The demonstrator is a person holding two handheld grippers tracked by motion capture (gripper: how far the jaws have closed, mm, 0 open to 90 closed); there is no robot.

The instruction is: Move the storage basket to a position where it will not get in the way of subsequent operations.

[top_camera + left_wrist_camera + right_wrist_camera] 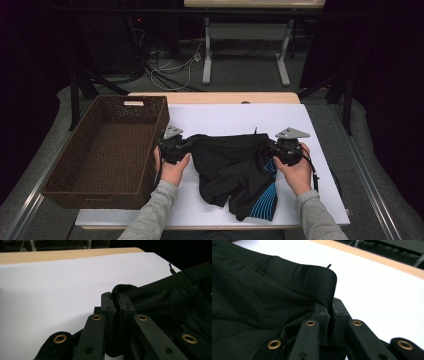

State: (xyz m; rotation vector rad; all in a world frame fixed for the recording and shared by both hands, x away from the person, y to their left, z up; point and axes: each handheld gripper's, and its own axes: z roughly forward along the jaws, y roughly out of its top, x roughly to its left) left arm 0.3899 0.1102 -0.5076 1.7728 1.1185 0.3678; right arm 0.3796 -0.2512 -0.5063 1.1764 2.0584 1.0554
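Black shorts [232,167] pinched at both waistband corners, lower half crumpled

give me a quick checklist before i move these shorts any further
1. Left hand-held gripper clamped on the waistband of the shorts: ok.
2. Right hand-held gripper clamped on the other end of the waistband: ok.
3. Waistband stretched between the two grips: ok, though the rest of the cloth is bunched on the table.
4. Legs lying flat: not ok, they are crumpled, the blue-striped part folded under.
5. Basket at the left has room: ok.
6. Cloth snagged underneath: cannot tell.
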